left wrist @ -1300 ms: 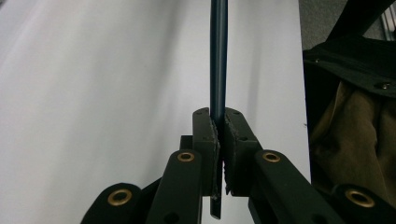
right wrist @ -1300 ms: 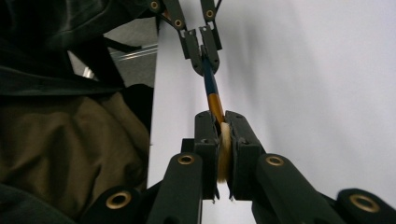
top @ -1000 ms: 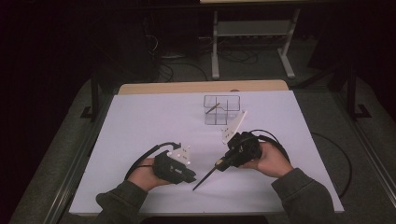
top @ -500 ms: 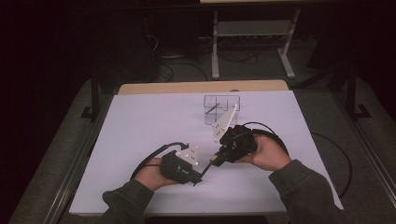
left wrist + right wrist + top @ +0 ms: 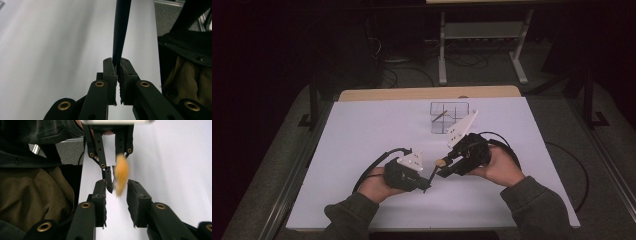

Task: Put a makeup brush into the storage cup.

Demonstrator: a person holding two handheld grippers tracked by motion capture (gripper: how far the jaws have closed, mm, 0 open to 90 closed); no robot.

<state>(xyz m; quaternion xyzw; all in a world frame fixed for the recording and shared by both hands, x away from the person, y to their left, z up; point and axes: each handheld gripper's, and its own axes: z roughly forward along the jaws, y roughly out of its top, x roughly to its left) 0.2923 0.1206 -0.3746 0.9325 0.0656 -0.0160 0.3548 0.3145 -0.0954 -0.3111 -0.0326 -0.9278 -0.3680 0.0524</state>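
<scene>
Left gripper (image 5: 117, 72) jaws pinch a brush (image 5: 121, 30); right gripper (image 5: 117, 192) jaws spread around its orange tip (image 5: 121, 176).

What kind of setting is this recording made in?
Probably a lab or data-collection workbench: a table under a plain white sheet, dark surroundings, a metal stand with loose cables behind, and a small clear compartment box set out.

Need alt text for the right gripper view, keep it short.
The right gripper stands open around the orange bristle tip of a brush over the white table. Beyond it, the left gripper grips the brush's other end.
</scene>
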